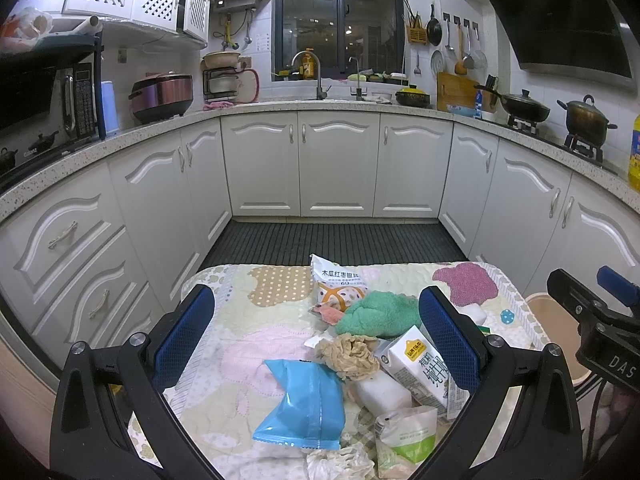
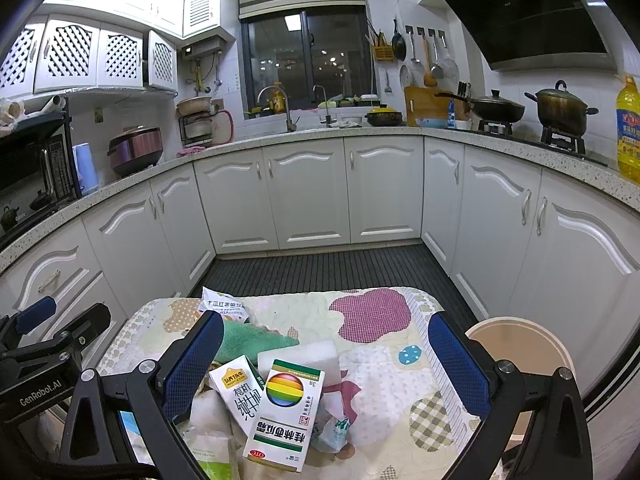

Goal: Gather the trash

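Trash lies on a quilted cloth [image 1: 240,320] over a low table. In the left wrist view I see a blue wrapper [image 1: 302,404], a crumpled brown paper [image 1: 352,354], a white milk carton [image 1: 424,368], a green-white pouch [image 1: 408,436], a snack bag [image 1: 338,284] and a green towel [image 1: 376,312]. My left gripper [image 1: 316,344] is open and empty above them. In the right wrist view a medicine box [image 2: 284,412] with a rainbow ball lies by the milk carton [image 2: 236,394] and a white foam block [image 2: 300,360]. My right gripper [image 2: 326,364] is open and empty over the box.
A beige bin [image 2: 520,344] stands right of the table, also in the left wrist view [image 1: 556,328]. White kitchen cabinets [image 2: 304,192] ring a dark floor mat [image 2: 332,268]. The right gripper body [image 1: 592,316] shows at the right edge of the left view.
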A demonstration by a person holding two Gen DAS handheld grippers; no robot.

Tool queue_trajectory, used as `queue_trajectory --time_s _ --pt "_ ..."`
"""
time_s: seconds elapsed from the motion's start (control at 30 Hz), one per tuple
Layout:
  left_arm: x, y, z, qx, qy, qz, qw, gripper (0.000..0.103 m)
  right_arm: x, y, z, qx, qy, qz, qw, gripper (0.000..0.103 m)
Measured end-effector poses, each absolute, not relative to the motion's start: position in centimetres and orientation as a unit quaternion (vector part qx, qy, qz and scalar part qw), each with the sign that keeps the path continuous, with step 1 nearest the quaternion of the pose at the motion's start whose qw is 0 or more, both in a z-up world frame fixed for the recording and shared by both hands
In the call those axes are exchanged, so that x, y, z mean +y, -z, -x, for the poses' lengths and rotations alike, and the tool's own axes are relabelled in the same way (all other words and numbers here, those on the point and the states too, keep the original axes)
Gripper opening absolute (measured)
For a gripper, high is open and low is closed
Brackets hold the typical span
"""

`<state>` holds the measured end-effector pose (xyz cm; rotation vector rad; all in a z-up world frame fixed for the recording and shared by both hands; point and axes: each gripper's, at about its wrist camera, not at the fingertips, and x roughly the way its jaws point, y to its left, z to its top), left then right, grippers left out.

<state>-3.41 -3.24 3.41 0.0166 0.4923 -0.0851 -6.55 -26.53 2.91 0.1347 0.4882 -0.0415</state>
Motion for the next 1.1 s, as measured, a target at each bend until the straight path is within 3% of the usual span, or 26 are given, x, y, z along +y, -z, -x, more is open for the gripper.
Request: queue_trajectory --time_s 1.1 --pt "-2.68 -2.97 3.12 0.243 0.034 0.002 0.969 0.102 -26.62 -2.62 6.55 0.236 0.027 -0.056 0.97 0.102"
